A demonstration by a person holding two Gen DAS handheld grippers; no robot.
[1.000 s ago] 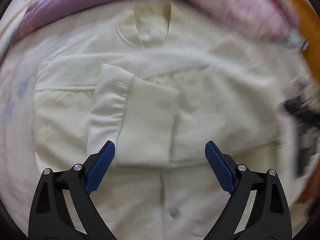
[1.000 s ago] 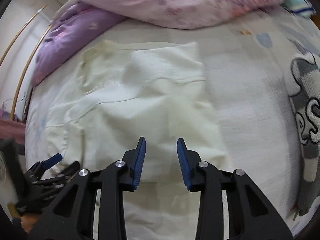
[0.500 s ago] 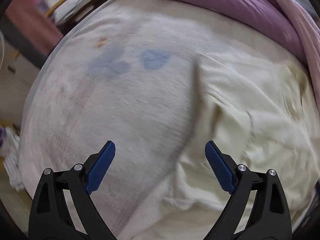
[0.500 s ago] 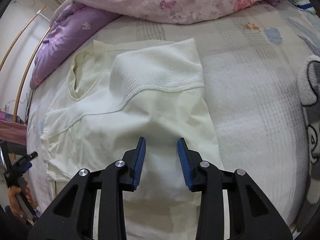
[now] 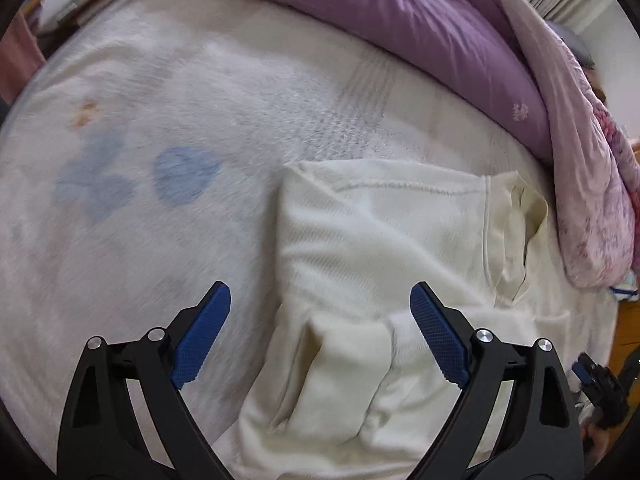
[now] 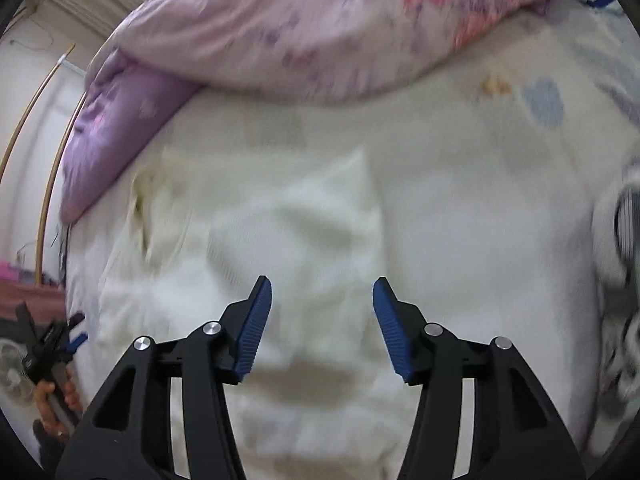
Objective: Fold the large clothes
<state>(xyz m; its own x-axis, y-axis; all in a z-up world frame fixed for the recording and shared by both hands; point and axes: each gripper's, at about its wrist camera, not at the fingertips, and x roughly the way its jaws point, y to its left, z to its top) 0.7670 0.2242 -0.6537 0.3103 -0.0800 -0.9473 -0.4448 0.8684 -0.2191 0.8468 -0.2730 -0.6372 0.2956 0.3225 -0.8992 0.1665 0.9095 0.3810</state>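
Observation:
A cream knit garment (image 5: 380, 264) lies flat on the bed with its sleeves folded in over the body. In the left wrist view my left gripper (image 5: 320, 332) is open and empty, low over the garment's left edge and folded sleeve cuff. In the right wrist view the garment (image 6: 288, 232) is blurred. My right gripper (image 6: 322, 328) is open and empty above its right half. The left gripper also shows at the far left of the right wrist view (image 6: 52, 344).
A white patterned bedsheet (image 5: 160, 160) covers the bed. A purple and pink quilt (image 5: 460, 40) is bunched along the far edge, also in the right wrist view (image 6: 304, 24). A grey and white printed item (image 6: 624, 248) lies at the right edge.
My right gripper has opened wider and moved in over the garment's right half. My left gripper has swung from over the garment's middle out to its left edge.

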